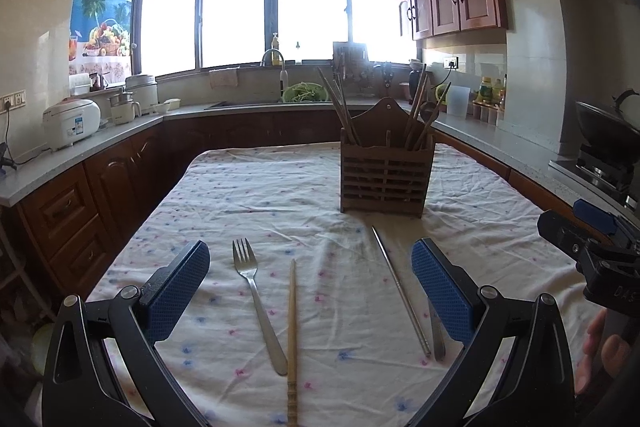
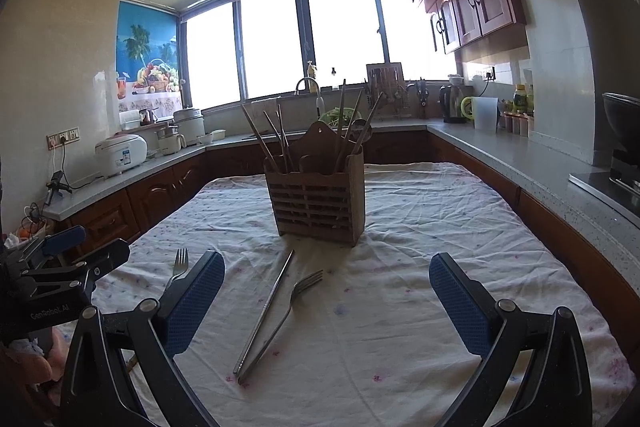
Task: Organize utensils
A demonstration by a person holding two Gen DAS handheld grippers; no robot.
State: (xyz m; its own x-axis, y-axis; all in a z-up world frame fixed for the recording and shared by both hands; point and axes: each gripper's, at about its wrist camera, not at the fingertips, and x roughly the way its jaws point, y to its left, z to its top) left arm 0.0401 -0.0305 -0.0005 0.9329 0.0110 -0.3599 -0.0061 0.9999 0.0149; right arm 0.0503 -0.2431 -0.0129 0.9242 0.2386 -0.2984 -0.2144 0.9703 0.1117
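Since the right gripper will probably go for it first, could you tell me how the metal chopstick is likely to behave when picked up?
The metal chopstick looks thin, smooth and shiny, so it may slip between the pads. It is slender and lies flat on the wrinkled cloth, so getting under it may be awkward, and a nudge might roll it. Its lower end meets the fork, which may shift too.

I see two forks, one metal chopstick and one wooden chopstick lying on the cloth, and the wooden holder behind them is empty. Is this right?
Not quite: the wooden holder is not empty. The right wrist view shows chopsticks and a spoon standing in it. The rest is right.
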